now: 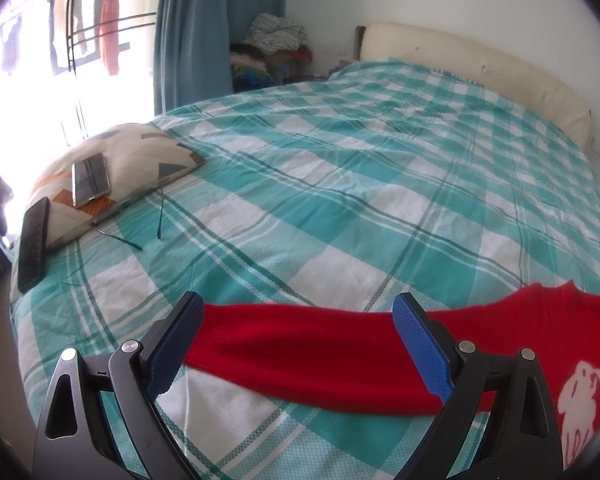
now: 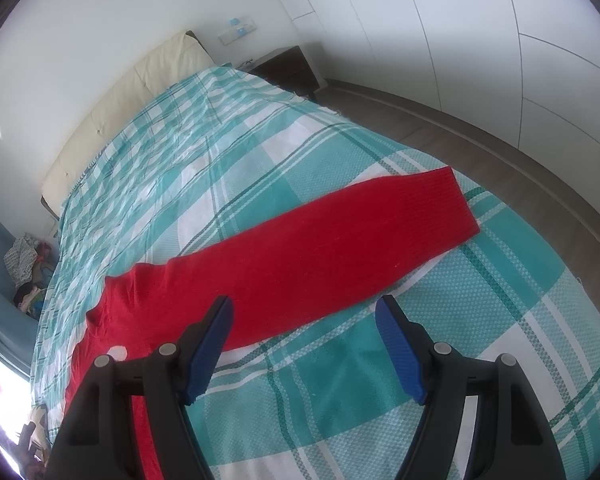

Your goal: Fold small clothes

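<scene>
Both wrist views look down (closely) at one bed [image 1: 340,200]

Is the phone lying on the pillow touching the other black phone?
Apart. The left wrist view shows the phone lying on top of the pillow, while the black phone leans lower down at its edge, with pillow fabric between them.

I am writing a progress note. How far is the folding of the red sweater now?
Done: the red knitted sweater with a white rabbit lies spread flat on the teal checked bedcover, sleeves outstretched. In hand: nothing; the left gripper and right gripper are both open, above a sleeve each. Left: every fold.
</scene>
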A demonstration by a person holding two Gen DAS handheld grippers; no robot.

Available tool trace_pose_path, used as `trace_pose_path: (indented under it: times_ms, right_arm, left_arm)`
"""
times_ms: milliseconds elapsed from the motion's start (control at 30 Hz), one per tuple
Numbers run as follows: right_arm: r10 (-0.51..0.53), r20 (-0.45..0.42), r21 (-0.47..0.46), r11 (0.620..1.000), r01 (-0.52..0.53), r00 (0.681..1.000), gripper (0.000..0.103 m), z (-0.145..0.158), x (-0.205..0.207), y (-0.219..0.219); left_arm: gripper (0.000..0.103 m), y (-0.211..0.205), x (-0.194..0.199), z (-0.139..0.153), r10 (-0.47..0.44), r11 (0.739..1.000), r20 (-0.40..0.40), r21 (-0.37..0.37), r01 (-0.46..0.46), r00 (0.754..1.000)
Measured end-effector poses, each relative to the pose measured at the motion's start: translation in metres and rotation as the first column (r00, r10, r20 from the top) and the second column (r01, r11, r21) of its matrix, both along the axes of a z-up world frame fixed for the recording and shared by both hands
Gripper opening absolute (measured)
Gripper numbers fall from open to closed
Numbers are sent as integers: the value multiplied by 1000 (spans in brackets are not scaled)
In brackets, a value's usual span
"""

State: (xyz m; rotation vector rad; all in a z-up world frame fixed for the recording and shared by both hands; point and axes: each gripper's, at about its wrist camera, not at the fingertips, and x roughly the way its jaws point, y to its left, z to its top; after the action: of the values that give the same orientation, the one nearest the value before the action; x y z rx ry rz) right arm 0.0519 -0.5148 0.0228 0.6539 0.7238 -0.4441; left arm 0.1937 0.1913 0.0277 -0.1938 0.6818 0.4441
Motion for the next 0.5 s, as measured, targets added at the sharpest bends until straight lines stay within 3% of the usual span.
trace_pose_path:
  times_ms: [500]
  right_arm:
    - [1,0,5,1000,-1,1000,73,0,-1,2]
  left_arm:
    - [96,0,1,0,-2,1000,-1,0,2,1000]
